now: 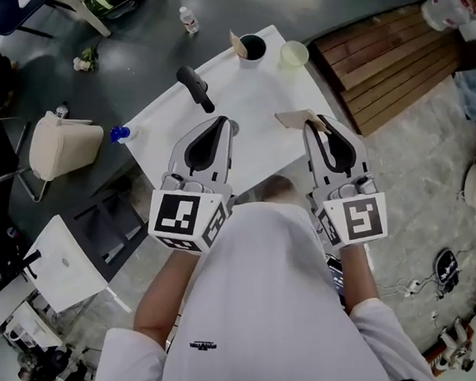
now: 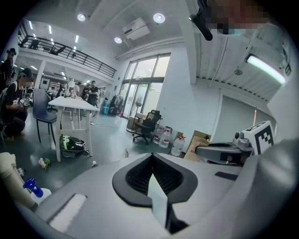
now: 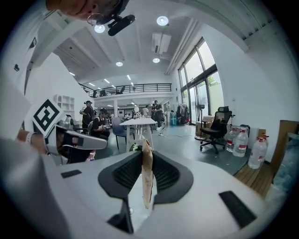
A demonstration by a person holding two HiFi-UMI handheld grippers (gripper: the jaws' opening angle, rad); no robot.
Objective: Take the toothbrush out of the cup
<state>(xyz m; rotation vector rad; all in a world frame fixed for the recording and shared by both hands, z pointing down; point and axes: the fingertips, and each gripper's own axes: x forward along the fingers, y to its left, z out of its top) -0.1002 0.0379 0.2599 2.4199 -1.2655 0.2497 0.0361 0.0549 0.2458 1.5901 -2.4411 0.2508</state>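
A black cup [image 1: 252,47] stands at the far edge of the white table [image 1: 246,101], with a tan piece [image 1: 236,44] leaning at its left side. My right gripper [image 1: 314,124] hangs over the table's right part, shut on a thin flat tan thing [image 1: 296,119]. In the right gripper view this tan thing [image 3: 146,175] stands edge-on between the pads of the right gripper [image 3: 146,161]. I cannot tell whether it is the toothbrush. My left gripper [image 1: 222,125] hovers over the table's near middle, jaws together and nothing seen in the left gripper [image 2: 152,161].
A pale green cup [image 1: 294,53] stands right of the black cup. A black handle-like object [image 1: 195,88] lies on the table's left part, and a blue-capped bottle [image 1: 119,134] sits at its left corner. Wooden boards [image 1: 384,58] lie to the right, a beige chair [image 1: 62,144] to the left.
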